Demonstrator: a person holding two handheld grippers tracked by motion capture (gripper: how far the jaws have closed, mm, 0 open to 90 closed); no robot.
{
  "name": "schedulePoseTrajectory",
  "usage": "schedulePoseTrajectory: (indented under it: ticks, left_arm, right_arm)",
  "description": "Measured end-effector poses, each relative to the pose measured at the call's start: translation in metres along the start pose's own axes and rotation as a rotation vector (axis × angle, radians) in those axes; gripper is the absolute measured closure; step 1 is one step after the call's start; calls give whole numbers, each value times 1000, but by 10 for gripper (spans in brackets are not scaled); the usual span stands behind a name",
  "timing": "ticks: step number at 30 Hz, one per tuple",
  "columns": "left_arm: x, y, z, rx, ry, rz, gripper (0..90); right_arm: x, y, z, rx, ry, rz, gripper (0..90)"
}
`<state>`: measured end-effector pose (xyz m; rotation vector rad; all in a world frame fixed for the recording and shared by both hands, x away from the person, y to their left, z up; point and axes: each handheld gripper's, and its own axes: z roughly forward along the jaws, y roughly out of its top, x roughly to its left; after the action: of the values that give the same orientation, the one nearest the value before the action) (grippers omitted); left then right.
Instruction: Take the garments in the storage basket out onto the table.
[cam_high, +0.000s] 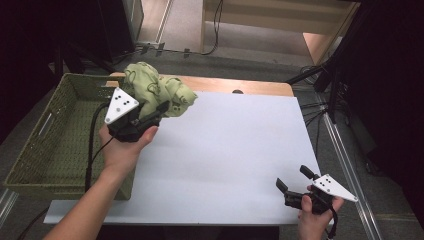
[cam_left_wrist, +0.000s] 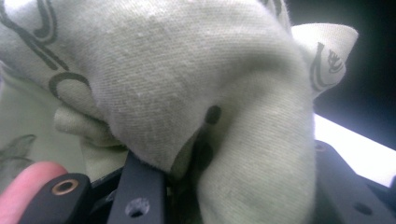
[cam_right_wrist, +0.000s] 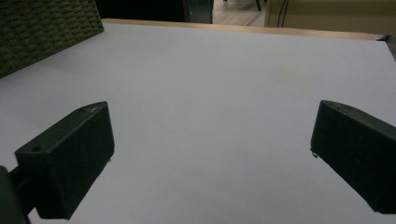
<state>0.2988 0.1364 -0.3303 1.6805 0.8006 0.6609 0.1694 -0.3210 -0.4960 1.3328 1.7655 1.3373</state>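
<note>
Left gripper (cam_high: 159, 111) clamps the bunched green cloth (cam_high: 157, 90) lifted beside the basket (cam_high: 60, 130) (carry step), next lay it on the white table (cam_high: 225, 150); right gripper (cam_high: 295, 179) waits, jaws wide, empty.

The cloth (cam_high: 157, 90) hangs bunched over the table's (cam_high: 235, 145) far left corner, just right of the basket (cam_high: 45, 145).

Pale green cloth (cam_high: 157, 90) with dark printed markings, crumpled into a bunch, gripped and lifted by the left hand-held gripper (cam_high: 159, 111), held at the table's (cam_high: 235, 145) far-left corner beside the basket (cam_high: 55, 135).
</note>
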Motion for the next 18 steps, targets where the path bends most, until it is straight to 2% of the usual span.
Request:
schedulePoseTrajectory:
  ticks: [6,11,18]
  left_arm:
    - [-25,-6,14,11,-67,7,599]
    - [-43,-16,27,34,-133,-18,597]
    - [-66,-34,48,80,-210,-26,592]
  right_arm:
    - [0,0,0,-1,-1,1,0]
    - [-1,0,0,-2,-1,2,0]
    - [-1,0,0,-2,-3,0,0]
